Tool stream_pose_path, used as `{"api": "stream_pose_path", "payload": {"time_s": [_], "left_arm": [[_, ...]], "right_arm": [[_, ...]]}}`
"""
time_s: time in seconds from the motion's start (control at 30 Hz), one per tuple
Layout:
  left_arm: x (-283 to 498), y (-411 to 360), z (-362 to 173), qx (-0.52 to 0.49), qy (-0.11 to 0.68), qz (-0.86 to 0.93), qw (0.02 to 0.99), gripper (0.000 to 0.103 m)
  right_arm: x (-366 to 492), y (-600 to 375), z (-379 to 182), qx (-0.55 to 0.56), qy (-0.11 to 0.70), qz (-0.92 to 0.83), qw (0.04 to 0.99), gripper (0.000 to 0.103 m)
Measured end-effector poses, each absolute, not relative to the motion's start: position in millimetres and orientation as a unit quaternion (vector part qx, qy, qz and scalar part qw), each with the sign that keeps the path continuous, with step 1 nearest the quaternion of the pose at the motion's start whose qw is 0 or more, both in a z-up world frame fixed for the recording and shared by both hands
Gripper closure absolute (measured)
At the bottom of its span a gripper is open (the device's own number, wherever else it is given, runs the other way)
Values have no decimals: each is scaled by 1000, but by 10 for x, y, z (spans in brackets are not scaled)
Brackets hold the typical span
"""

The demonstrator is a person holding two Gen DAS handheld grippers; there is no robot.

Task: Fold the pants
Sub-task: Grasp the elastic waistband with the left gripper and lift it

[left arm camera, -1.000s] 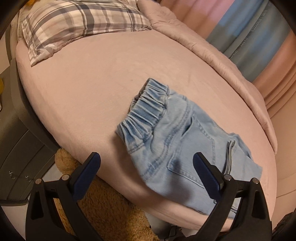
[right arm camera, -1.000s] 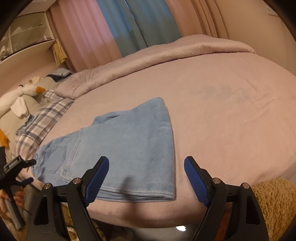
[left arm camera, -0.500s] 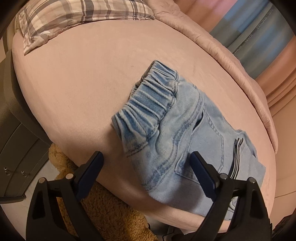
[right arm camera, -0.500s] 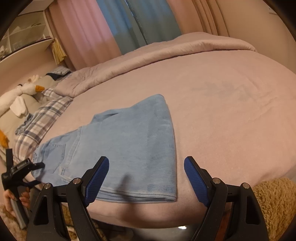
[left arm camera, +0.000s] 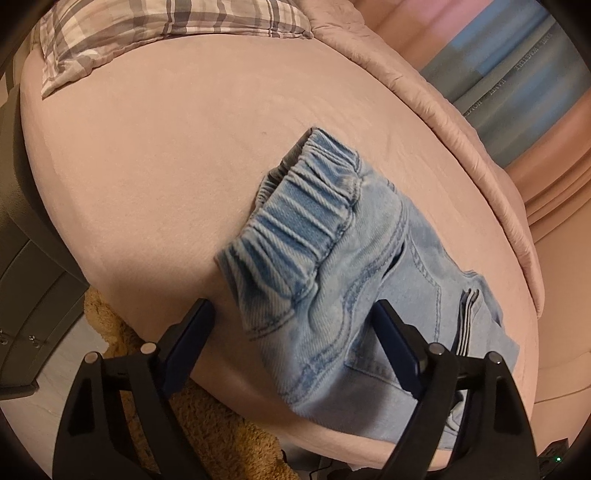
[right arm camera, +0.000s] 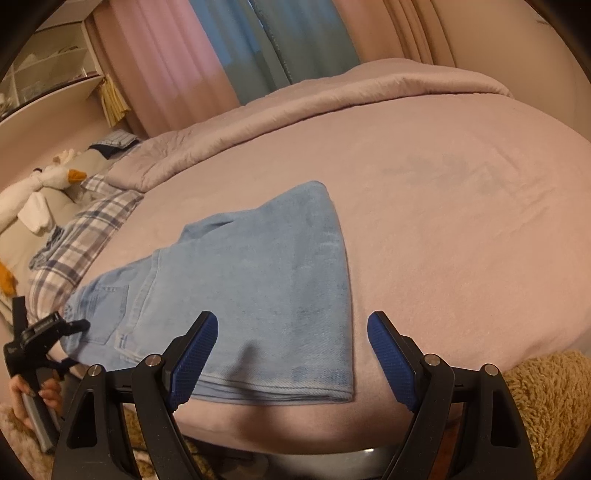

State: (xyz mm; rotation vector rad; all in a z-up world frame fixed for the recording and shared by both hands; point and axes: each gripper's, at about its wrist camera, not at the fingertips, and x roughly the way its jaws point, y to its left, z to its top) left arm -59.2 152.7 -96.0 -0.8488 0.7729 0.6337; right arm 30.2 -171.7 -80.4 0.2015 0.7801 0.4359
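Light blue denim pants lie folded on the pink bed, near its front edge. In the left wrist view the elastic waistband faces me and my left gripper is open, its jaws on either side of the near waistband corner, just short of it. In the right wrist view the pants lie flat with the leg hems at the bed edge. My right gripper is open just in front of the hems. The left gripper shows at the far left, held by a hand.
A plaid pillow lies at the head of the bed, a rolled pink duvet along its far side. A brown shaggy rug covers the floor below the edge. A grey nightstand stands left. Curtains hang behind.
My left gripper has moved forward and down toward the waistband, which now looks larger and sits between the jaws. My right gripper has barely moved.
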Motion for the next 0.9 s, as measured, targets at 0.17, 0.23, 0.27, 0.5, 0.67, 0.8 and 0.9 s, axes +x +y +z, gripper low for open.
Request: {"api": "stream_pose_path", "payload": {"time_s": [0.17, 0.23, 0.27, 0.5, 0.67, 0.8, 0.9], "left_arm": [[-545, 1619, -956, -410, 350, 285, 793, 20], [-543, 1644, -961, -414, 346, 282, 793, 21], [-543, 1656, -962, -416, 345, 280, 793, 21], [-541, 1817, -964, -436, 334, 265, 793, 34], [-556, 1837, -953, -441, 330, 261, 793, 41], [-575, 1829, -962, -453, 326, 254, 790, 46], [-566, 1820, -962, -454, 327, 254, 789, 49]], "right_arm": [[290, -1700, -814, 99, 379, 208, 896, 20], [285, -1695, -817, 98, 379, 208, 896, 20], [286, -1691, -818, 98, 379, 207, 896, 20], [276, -1683, -833, 98, 381, 206, 896, 20], [269, -1672, -840, 97, 382, 204, 896, 20], [293, -1665, -827, 98, 387, 204, 894, 20], [371, -1603, -721, 92, 398, 210, 888, 20]]}}
